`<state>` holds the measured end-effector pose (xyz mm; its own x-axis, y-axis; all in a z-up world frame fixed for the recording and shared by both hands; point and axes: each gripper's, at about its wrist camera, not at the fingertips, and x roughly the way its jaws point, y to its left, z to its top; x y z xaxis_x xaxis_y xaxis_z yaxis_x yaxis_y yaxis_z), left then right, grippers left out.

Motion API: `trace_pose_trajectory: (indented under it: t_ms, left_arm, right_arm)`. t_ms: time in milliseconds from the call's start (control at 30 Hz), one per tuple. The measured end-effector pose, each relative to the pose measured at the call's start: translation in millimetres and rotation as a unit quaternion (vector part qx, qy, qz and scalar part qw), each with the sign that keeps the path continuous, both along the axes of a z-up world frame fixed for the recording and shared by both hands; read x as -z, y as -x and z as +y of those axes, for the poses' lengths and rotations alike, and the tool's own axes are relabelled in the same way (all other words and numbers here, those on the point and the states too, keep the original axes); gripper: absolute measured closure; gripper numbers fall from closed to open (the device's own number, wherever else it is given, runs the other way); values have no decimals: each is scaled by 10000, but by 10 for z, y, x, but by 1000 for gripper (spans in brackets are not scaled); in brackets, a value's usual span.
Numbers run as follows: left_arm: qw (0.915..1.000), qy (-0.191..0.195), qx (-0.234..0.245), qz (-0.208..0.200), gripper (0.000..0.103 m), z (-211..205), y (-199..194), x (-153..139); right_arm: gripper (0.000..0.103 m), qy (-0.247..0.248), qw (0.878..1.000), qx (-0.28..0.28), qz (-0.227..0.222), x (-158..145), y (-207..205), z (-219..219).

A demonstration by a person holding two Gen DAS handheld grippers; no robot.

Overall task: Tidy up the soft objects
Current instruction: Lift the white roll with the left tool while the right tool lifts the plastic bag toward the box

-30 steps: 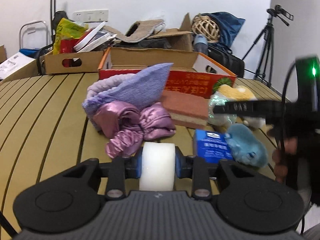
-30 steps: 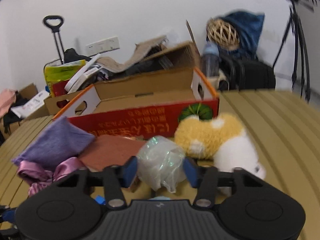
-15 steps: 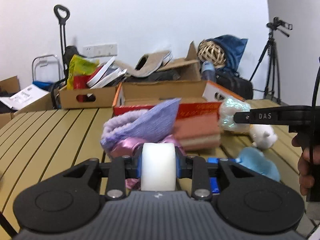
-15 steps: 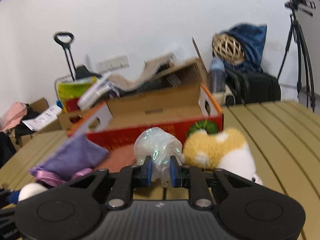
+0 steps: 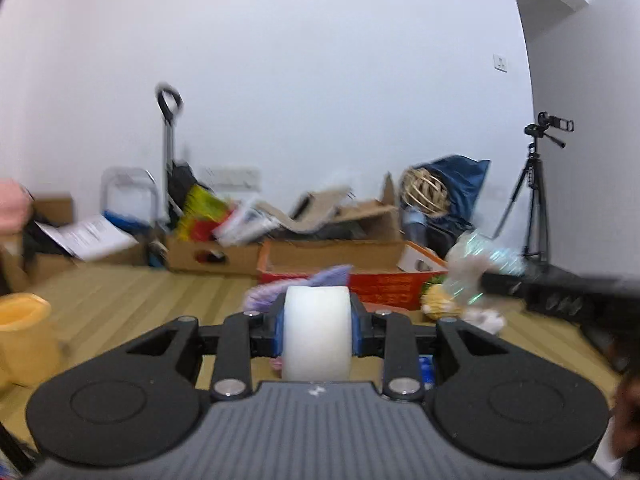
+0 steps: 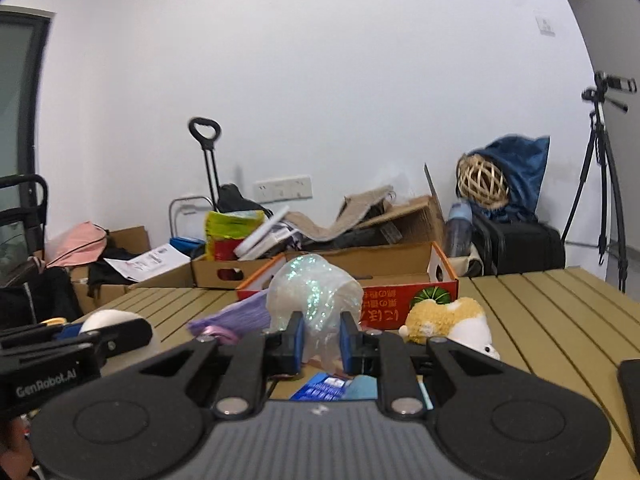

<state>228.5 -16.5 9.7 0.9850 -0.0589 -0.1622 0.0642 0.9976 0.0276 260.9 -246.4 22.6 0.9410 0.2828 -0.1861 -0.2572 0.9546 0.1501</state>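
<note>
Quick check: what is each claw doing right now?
Left claw: shut on a white foam roll.
Right claw: shut on a crinkly iridescent plastic bag.

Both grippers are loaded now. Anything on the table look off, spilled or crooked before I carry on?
Nothing spilled or damaged. The left hand-held gripper squarely clamps the white foam block. The right hand-held gripper pinches the iridescent plastic bag, which crumples between the pads. The plush toy lies on its side beside the red box.

Both wrist cameras low over the slatted table [image 6: 560,320], facing near-level toward the far wall, left view blurred, shared: red box [image 5: 384,286] [image 6: 404,304], tripod [image 5: 532,196] [image 6: 600,184], far clutter
</note>
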Motion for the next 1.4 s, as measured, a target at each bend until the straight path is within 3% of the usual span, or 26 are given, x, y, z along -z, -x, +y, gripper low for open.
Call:
trace_pose_trajectory:
  t_ms: [100, 300, 667, 1000, 1400]
  left_arm:
    - [9990, -229, -212, -317, 73, -27, 279, -5]
    - [9983, 115, -292, -491, 73, 61, 693, -12]
    - [9980, -31, -208, -600, 73, 21, 672, -73]
    - [9959, -73, -112, -900, 73, -49, -5, -342]
    - [9964, -172, 152, -811, 73, -190, -1876, -658]
  right_arm:
    - [85, 74, 9993, -43, -377, -37, 376, 2]
    - [84, 270, 9973, -369, -574, 38, 935, 67]
    - [83, 116, 9979, -301, -553, 13, 1001, 10]
    - [83, -130, 9987, 46, -488, -159, 235, -126]
    - [83, -415, 9983, 348, -224, -267, -1649, -461]
